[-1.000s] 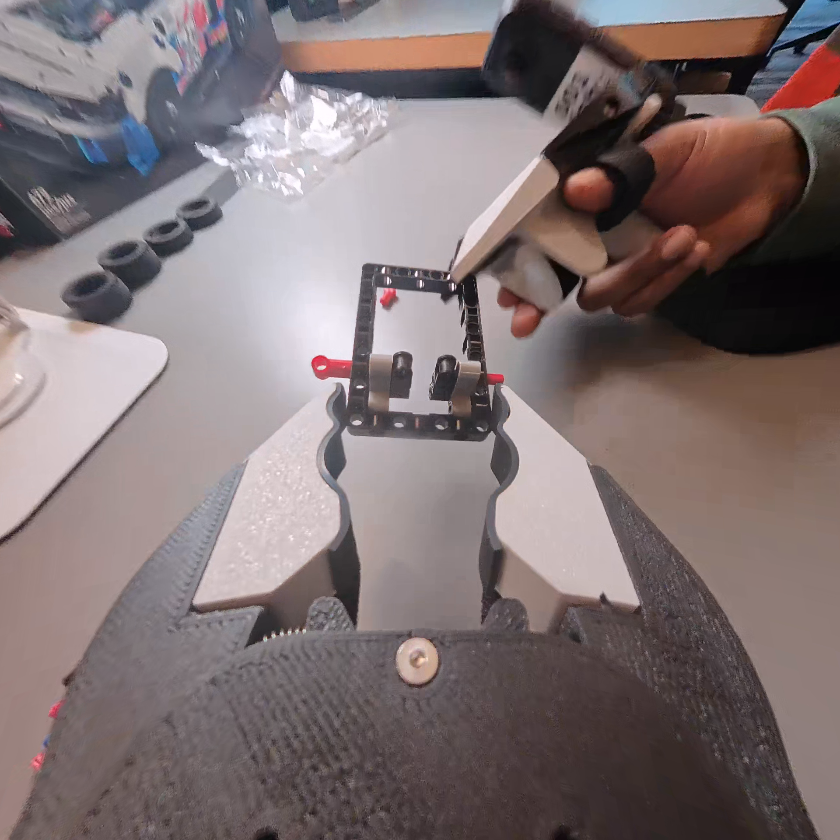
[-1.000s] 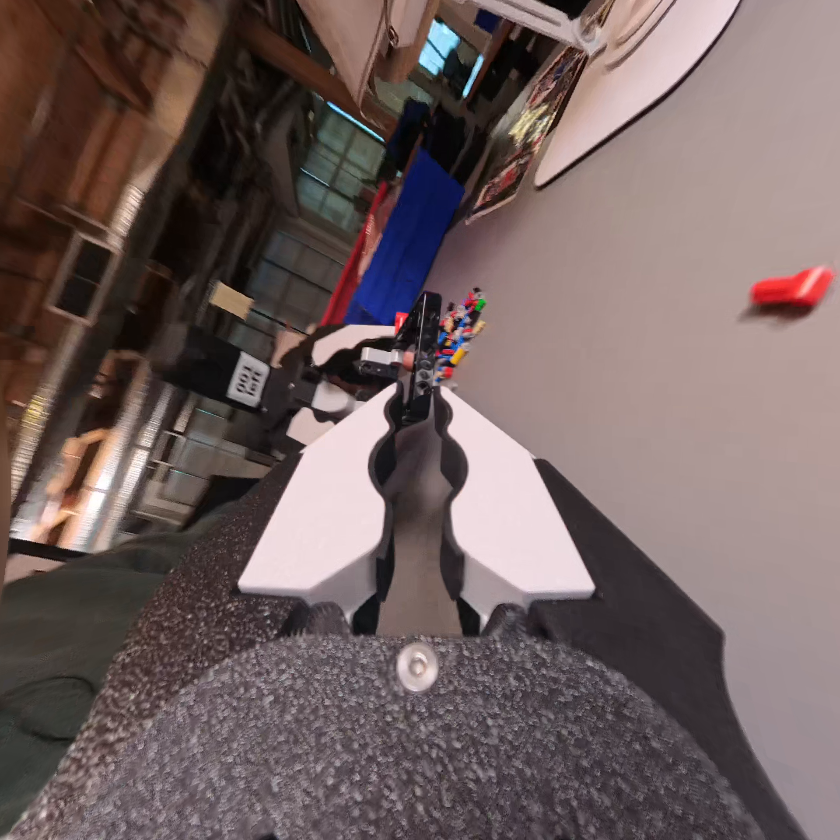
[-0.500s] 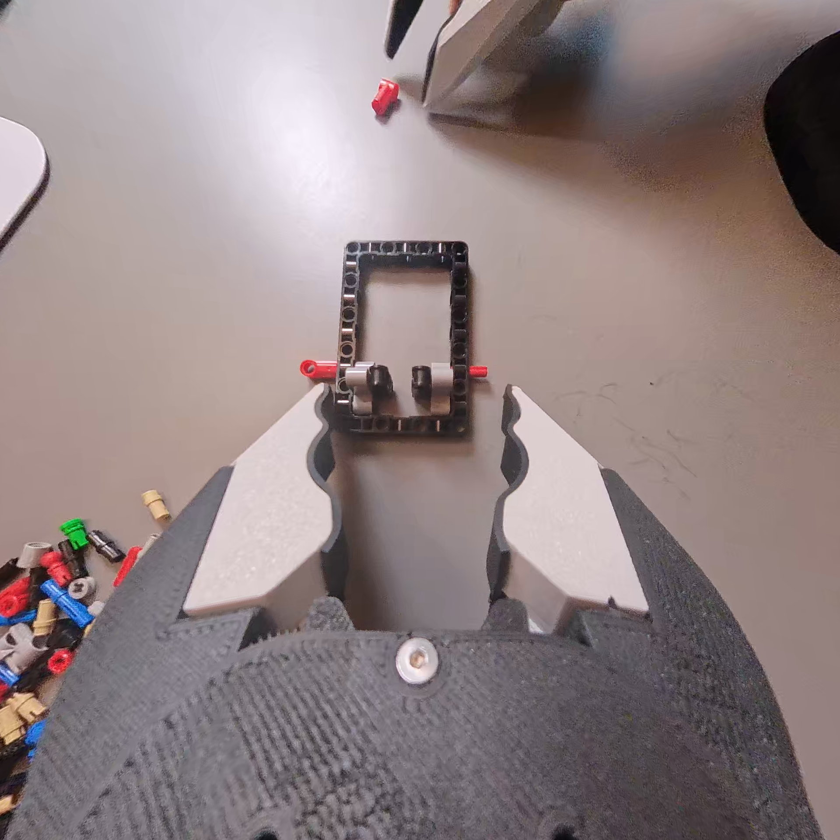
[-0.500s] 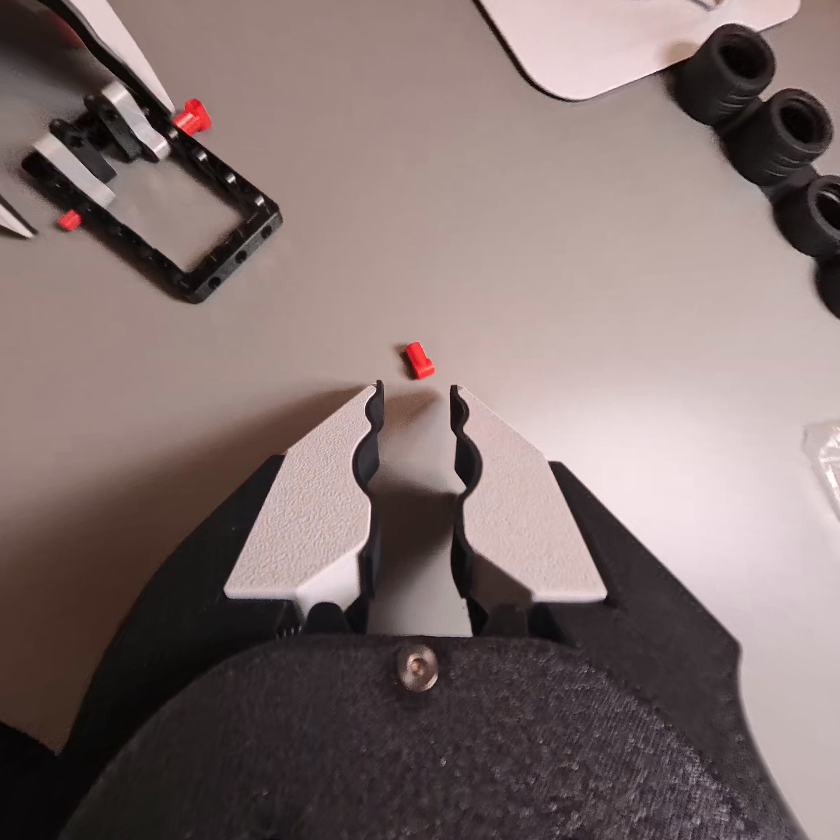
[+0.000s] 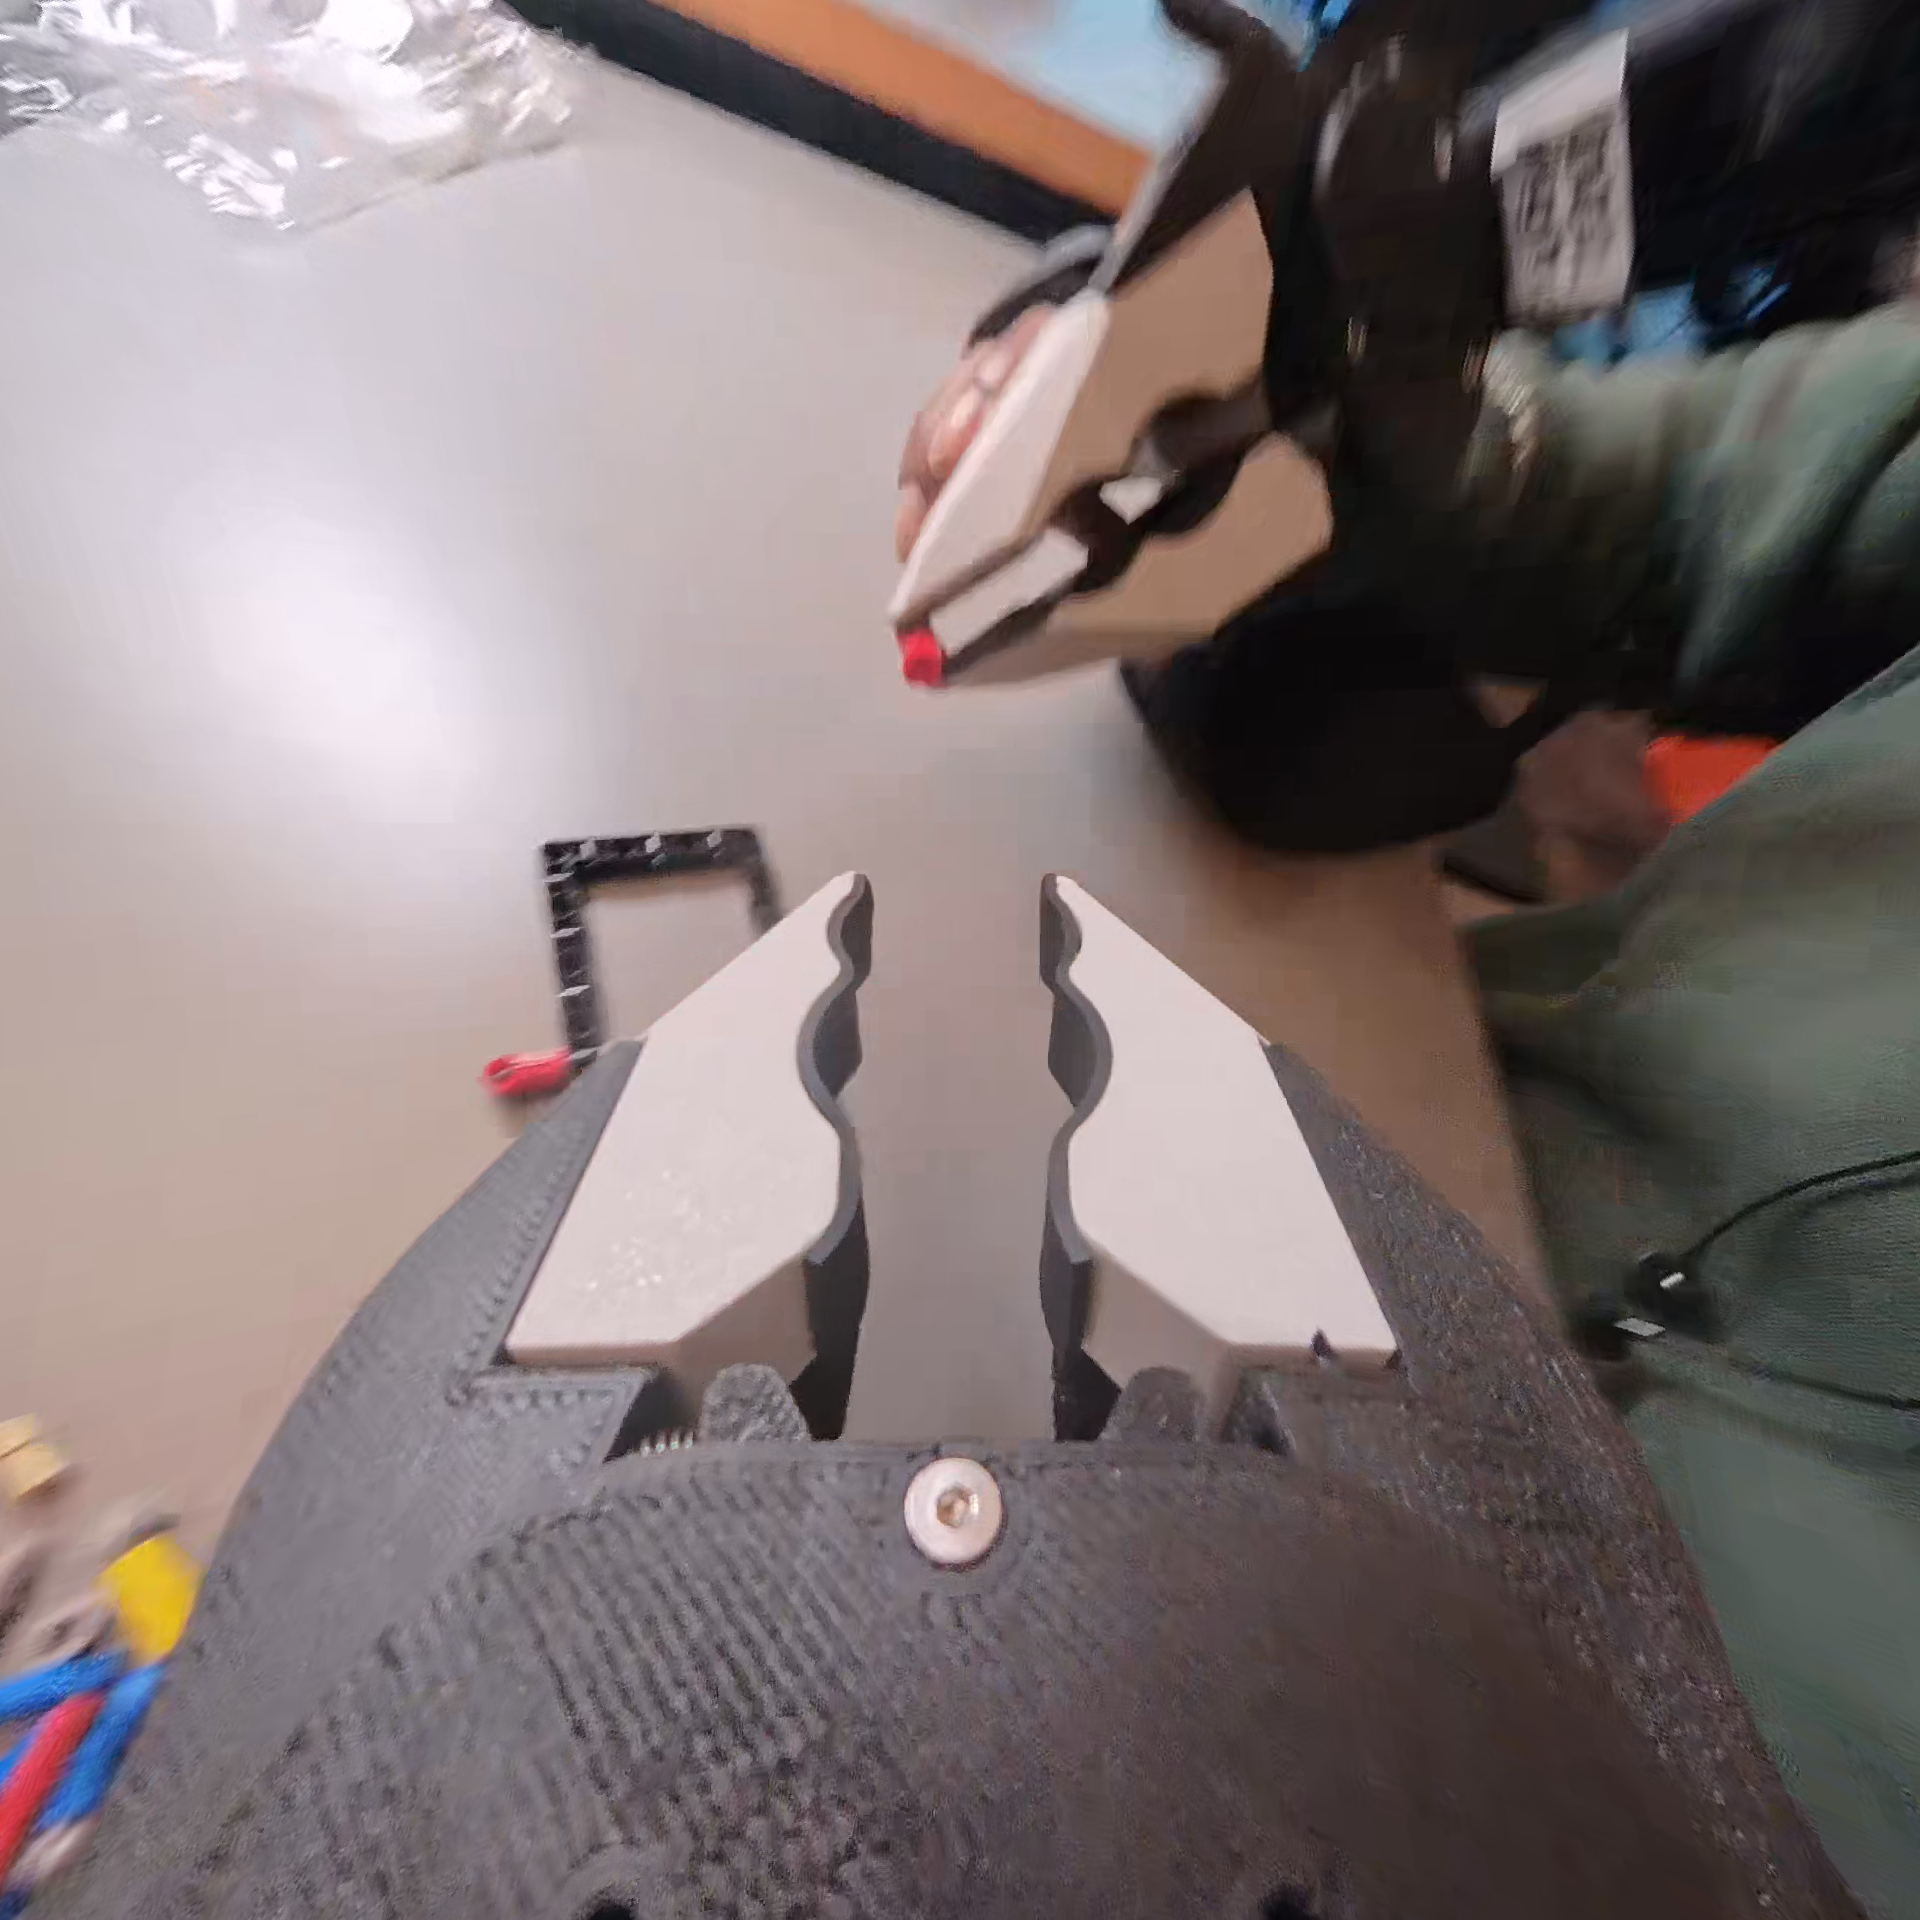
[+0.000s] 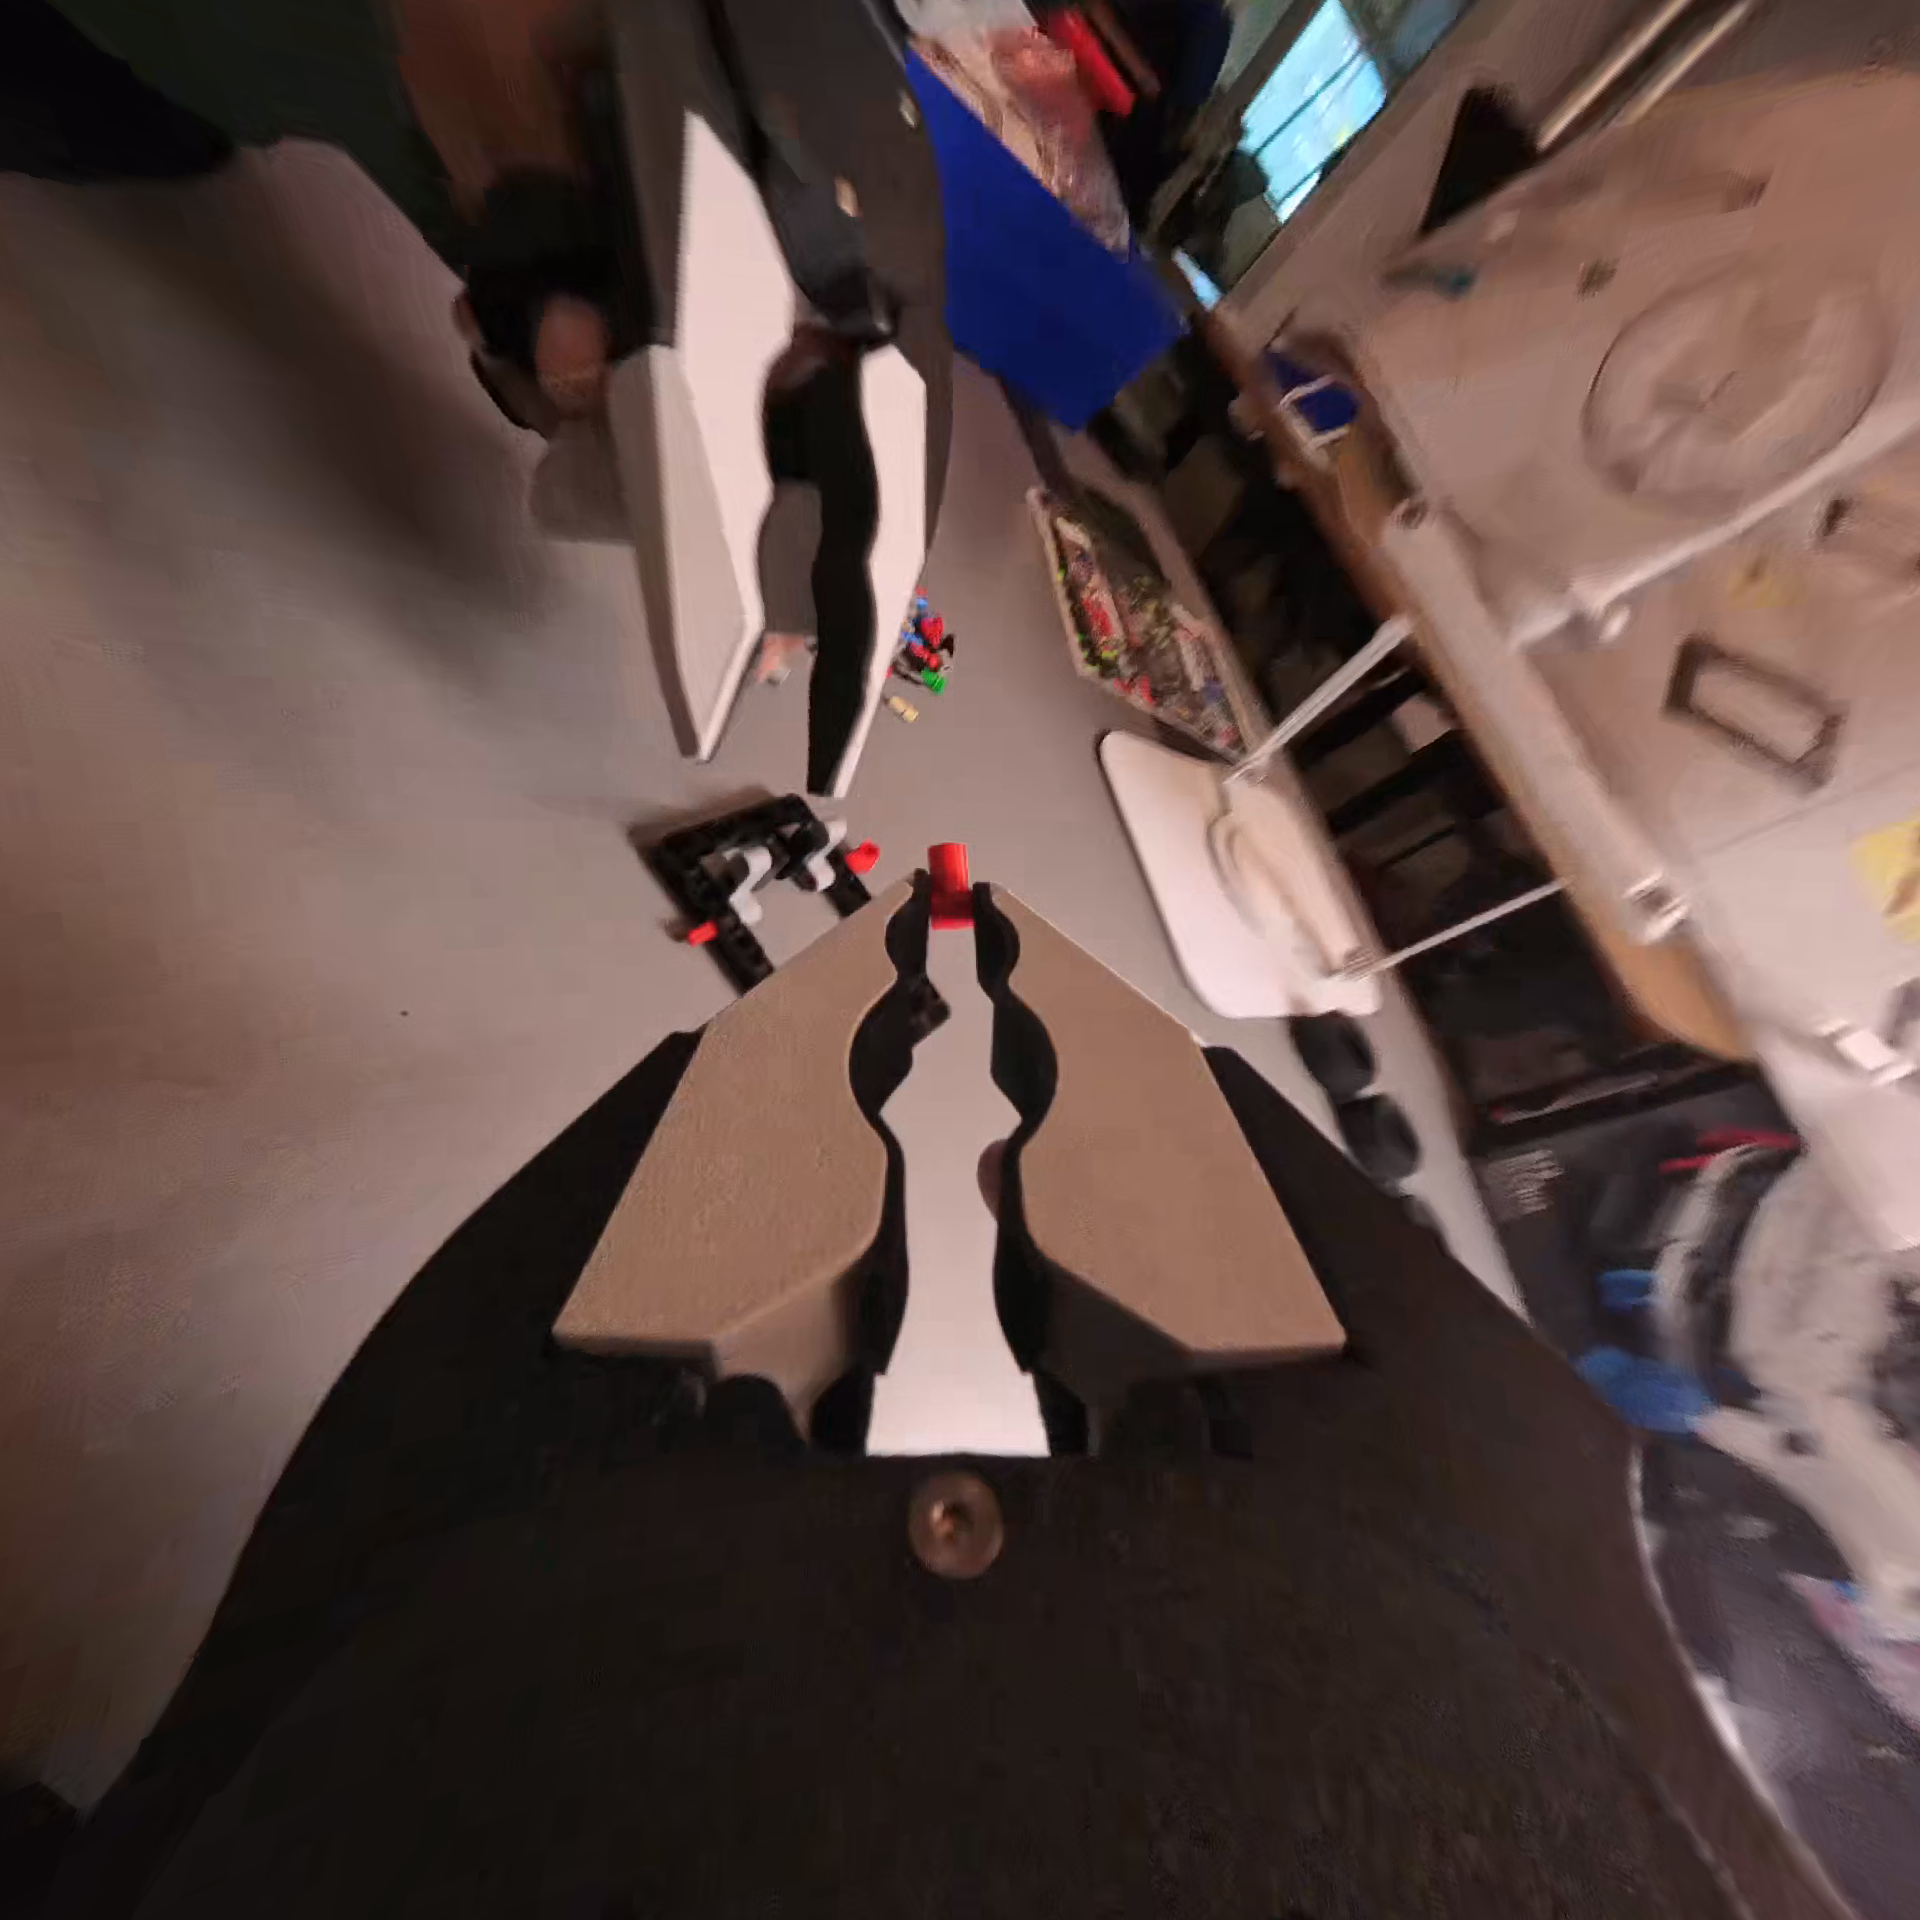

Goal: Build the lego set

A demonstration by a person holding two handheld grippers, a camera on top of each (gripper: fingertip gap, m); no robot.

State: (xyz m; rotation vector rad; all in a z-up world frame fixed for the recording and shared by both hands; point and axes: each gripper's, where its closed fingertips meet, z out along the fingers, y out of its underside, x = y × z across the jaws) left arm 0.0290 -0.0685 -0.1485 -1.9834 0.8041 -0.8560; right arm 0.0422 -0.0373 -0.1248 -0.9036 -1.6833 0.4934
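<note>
My right gripper [image 6: 948, 902] is shut on a small red lego piece [image 6: 948, 883], its tips pinching the piece's near end, held above the table. The left wrist view shows the same gripper [image 5: 920, 649] at upper right with the red piece [image 5: 921, 659] at its tips. The black rectangular lego frame [image 5: 592, 935] lies flat on the grey table with a red pin [image 5: 525, 1070] sticking out of its side; it also shows in the right wrist view [image 6: 743, 883]. My left gripper [image 5: 954, 899] is open and empty, just right of the frame and above it.
A pile of small coloured lego parts [image 5: 73, 1652] lies at the near left, also seen far off [image 6: 925, 644]. Crumpled clear plastic [image 5: 281, 94] lies at the far left. A white mat [image 6: 1226, 883], black tyres [image 6: 1361, 1091] and the set's box [image 6: 1621, 1174] stand to the right. A person's green sleeve [image 5: 1714, 499] is at the right.
My right gripper closed on the red piece that lay on the table and lifted it. My left gripper narrowed its jaws, let the frame go and shifted right of it.
</note>
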